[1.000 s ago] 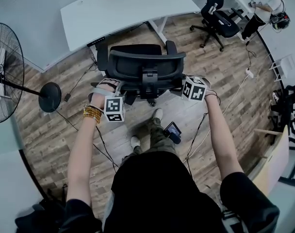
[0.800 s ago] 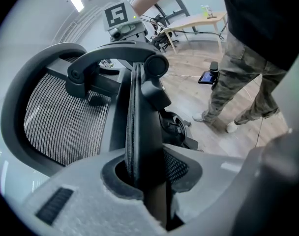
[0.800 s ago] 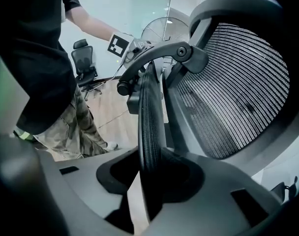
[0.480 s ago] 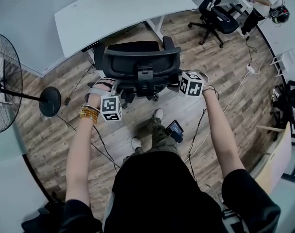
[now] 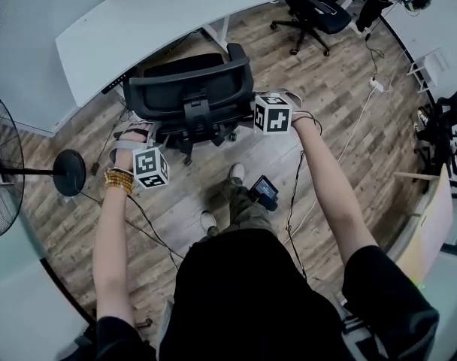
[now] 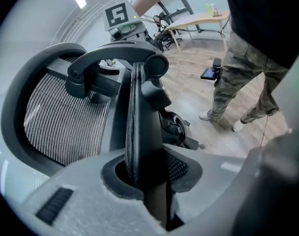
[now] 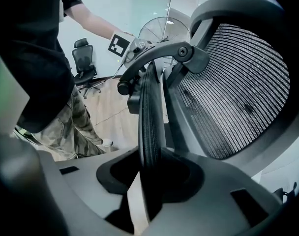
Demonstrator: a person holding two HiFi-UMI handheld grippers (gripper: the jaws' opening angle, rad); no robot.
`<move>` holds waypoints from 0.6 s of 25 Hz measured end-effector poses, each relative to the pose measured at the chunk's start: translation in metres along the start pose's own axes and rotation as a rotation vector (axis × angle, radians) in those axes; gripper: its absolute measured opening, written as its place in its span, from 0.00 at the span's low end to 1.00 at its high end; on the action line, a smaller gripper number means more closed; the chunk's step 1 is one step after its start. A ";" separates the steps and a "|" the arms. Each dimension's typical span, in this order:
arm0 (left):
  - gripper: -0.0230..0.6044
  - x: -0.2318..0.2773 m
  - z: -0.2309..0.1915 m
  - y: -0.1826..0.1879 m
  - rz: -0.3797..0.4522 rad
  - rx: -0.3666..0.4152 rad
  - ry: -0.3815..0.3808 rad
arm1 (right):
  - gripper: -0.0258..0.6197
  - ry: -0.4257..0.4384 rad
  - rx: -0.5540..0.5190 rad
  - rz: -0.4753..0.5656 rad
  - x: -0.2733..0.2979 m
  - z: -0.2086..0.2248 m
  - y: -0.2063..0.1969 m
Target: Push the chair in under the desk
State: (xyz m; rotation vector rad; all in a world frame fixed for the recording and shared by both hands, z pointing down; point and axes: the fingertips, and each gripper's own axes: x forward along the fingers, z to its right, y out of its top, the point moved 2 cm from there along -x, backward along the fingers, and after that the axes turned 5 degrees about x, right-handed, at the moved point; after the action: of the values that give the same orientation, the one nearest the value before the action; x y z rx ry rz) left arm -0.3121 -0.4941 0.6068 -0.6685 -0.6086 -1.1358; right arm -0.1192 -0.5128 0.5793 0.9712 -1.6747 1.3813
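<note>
Pinching the chair [image 5: 187,89] back's side rims, fingers of left gripper [image 6: 147,175] and right gripper [image 7: 150,173] closed on them, worktop [image 5: 153,13] lying at eleven o'clock.

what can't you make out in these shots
- Head view: the wheels of the chair, mostly hidden under its seat and backrest.
- Head view: the far side of the desk, cut off by the top edge.
- Head view: the screen of the device by the person's leg, too small to read.

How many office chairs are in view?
3: the gripped chair, a second chair at head view's top right, a third chair distant in right gripper view. More may be hidden.
</note>
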 end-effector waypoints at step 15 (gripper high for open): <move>0.20 0.041 -0.055 -0.016 -0.027 -0.025 0.000 | 0.24 0.021 -0.033 0.002 0.003 0.076 -0.011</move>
State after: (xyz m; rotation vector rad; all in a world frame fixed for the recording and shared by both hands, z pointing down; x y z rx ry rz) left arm -0.3089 -0.5644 0.6031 -0.6828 -0.6058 -1.1703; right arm -0.1167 -0.5891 0.5761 0.9337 -1.6783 1.3562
